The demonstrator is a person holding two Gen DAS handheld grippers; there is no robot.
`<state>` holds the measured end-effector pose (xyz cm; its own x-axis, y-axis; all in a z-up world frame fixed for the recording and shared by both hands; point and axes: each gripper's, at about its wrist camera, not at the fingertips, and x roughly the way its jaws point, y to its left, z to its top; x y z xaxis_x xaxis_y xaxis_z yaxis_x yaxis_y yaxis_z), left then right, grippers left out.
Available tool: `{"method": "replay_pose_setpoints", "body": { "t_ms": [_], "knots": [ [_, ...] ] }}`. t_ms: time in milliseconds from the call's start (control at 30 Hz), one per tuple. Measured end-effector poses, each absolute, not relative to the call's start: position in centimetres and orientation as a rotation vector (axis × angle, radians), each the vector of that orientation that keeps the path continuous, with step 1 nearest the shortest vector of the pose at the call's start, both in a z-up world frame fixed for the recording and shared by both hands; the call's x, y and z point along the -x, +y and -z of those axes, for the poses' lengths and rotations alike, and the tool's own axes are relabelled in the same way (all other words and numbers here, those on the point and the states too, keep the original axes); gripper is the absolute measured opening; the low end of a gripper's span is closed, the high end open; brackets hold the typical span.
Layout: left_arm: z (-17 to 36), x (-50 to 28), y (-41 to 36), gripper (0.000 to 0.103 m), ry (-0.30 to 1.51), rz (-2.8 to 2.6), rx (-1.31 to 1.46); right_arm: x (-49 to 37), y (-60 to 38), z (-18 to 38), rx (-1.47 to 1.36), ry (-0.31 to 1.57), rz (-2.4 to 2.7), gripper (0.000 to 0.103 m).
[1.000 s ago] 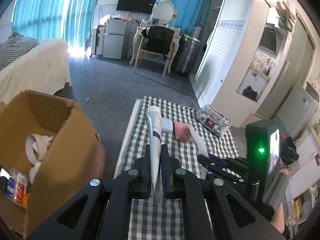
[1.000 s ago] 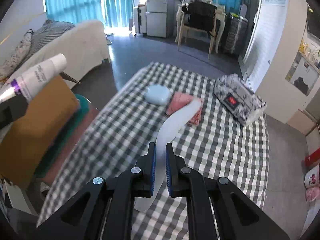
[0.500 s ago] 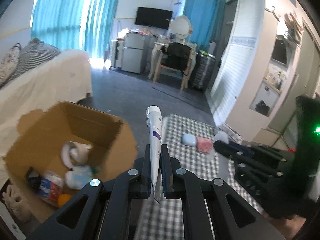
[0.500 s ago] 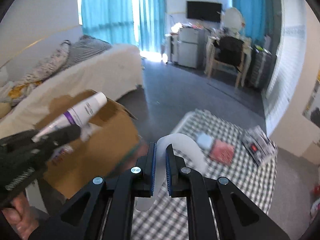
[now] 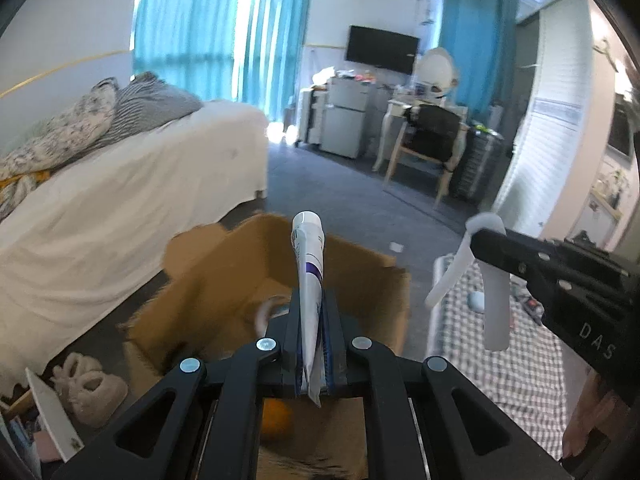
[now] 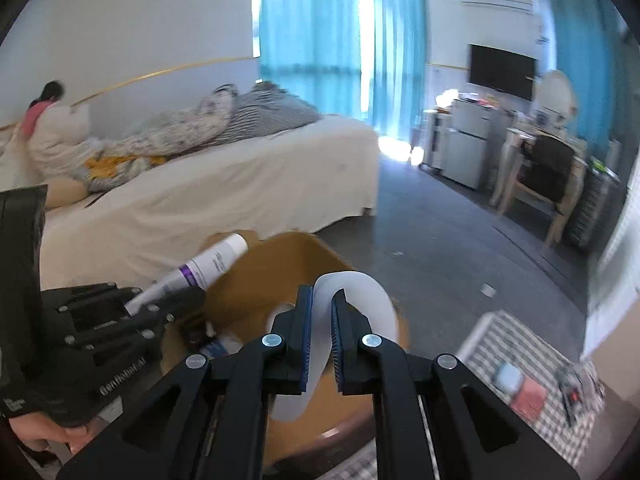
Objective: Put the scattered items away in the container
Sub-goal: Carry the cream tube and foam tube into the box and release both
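My left gripper [image 5: 313,308] is shut on a white tube with a purple band [image 5: 308,268] and holds it above the open cardboard box [image 5: 224,272]. The tube also shows in the right wrist view [image 6: 200,272]. My right gripper [image 6: 320,304] is shut on a bent white flexible strip [image 6: 360,292], over the box's right side [image 6: 248,280]. The strip shows in the left wrist view [image 5: 494,308], hanging from the right gripper [image 5: 480,240]. An orange [image 5: 276,420] and other items lie inside the box.
A checked-cloth table [image 5: 512,376] stands right of the box with a pale blue case [image 6: 508,376], a pink item [image 6: 530,396] and a patterned pouch [image 6: 576,392]. A white bed [image 5: 120,208] lies behind. Slippers [image 5: 88,384] lie on the floor at left.
Both grippers have swung left from the table to over the box, each still holding its item. The box now fills the lower middle of both views.
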<state>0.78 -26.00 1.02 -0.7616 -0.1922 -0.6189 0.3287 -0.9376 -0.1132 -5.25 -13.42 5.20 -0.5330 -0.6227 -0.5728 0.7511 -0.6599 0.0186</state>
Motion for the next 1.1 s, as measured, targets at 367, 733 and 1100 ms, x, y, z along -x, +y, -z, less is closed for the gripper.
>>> {"method": "replay_pose_setpoints", "body": {
  "t_ms": [367, 733, 1100],
  "knots": [
    [4.3, -1.1, -31.4, 0.007, 0.388, 2.579, -1.007, 8.2, -21.1, 3.0, -0.886, 0.343, 2.017, 0.009],
    [6.6, 0.0, -31.8, 0.007, 0.417, 2.557, -1.076, 9.5, -21.8, 7.6, -1.029, 0.438, 2.011, 0.065],
    [6.1, 0.6, -30.9, 0.008, 0.405, 2.577, -1.084, 9.0, -17.4, 3.7, -0.935, 0.318, 2.165, 0.079]
  ]
}}
